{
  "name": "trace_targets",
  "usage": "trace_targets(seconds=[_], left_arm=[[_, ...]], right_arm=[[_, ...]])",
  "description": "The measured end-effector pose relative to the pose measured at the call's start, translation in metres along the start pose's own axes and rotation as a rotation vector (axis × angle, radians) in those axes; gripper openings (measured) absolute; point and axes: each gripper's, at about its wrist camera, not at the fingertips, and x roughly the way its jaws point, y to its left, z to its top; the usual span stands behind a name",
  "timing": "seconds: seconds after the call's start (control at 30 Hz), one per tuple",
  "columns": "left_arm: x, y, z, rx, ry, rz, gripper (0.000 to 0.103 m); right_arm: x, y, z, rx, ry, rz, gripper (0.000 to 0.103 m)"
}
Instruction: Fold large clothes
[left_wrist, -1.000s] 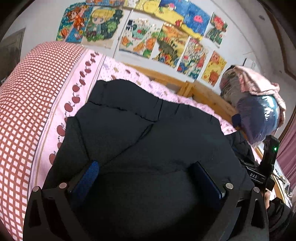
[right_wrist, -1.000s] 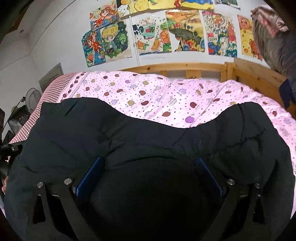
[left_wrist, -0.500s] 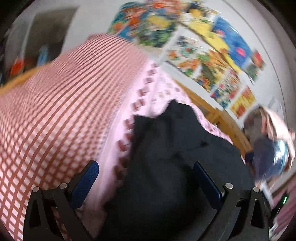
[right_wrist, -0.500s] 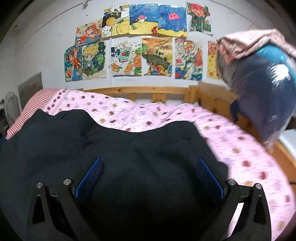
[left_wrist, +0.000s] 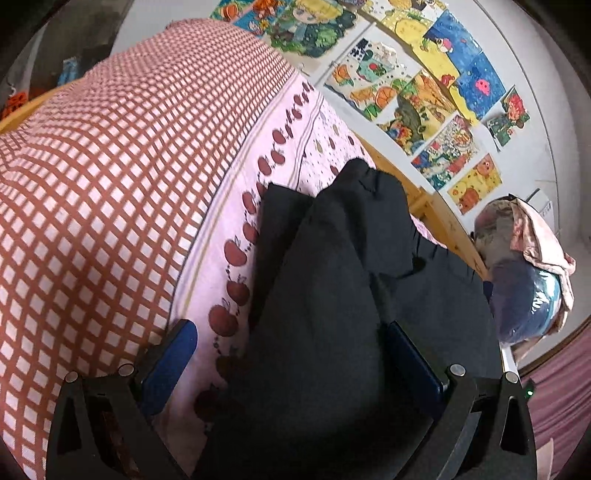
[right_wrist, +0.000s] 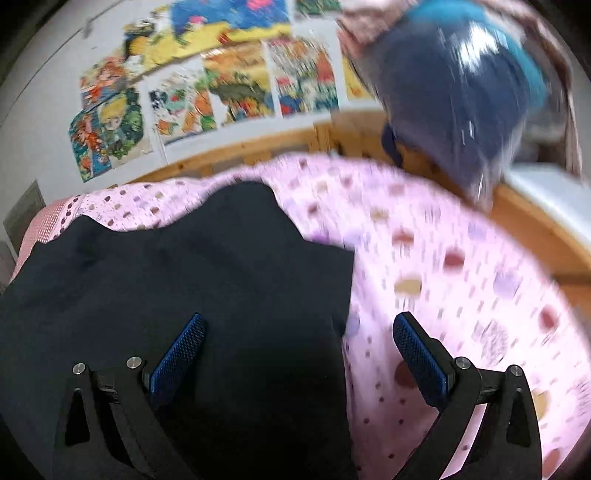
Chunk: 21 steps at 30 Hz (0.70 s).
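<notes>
A large black garment (left_wrist: 332, 295) lies spread on the pink patterned bedsheet (left_wrist: 236, 206). In the left wrist view its left edge runs up between the fingers, with folds stacked toward the far end. My left gripper (left_wrist: 291, 356) stands open just above that edge, one blue pad (left_wrist: 173, 350) over the sheet and the other over the cloth. In the blurred right wrist view the garment (right_wrist: 184, 280) fills the left half and the sheet (right_wrist: 443, 288) the right. Straddling the garment's right edge, my right gripper (right_wrist: 299, 354) is open with nothing gripped.
A red-and-white checked blanket (left_wrist: 92, 166) covers the bed's left side. A wooden bed frame (left_wrist: 439, 221) runs along the far edge below a wall of drawings (left_wrist: 406, 85). A plastic-wrapped bundle of bedding (left_wrist: 524, 280) sits at the far right corner.
The left gripper has swung left from over the garment's middle to its left edge. The right gripper has swung right to the right edge and is still moving. Both stayed open.
</notes>
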Motion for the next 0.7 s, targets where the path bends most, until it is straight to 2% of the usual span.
trace_targets(seconds=[0.1,0.2,0.3,0.4,0.57,0.7], left_arm=[[0.005,0.0,0.0,0.014,0.034,-0.002,0.103],[0.012,0.0,0.001,0.027,0.08,-0.029,0.103],[0.017,0.002,0.003,0.031,0.12,-0.072,0.103],[0.018,0.004,0.002,0.034,0.127,-0.108,0.103],[0.016,0.007,-0.002,0.041,0.143,-0.178,0.103],[0.018,0.001,-0.001,0.07,0.188,-0.215,0.103]], right_arm=[[0.019,-0.013,-0.006,0.055,0.069,0.097,0.101],[0.026,-0.018,-0.01,0.086,0.07,0.14,0.101],[0.032,-0.015,-0.017,0.081,0.066,0.163,0.101],[0.038,-0.009,-0.026,0.072,0.07,0.18,0.101],[0.033,-0.008,-0.03,0.054,0.077,0.237,0.101],[0.029,-0.009,-0.034,0.051,0.063,0.28,0.101]])
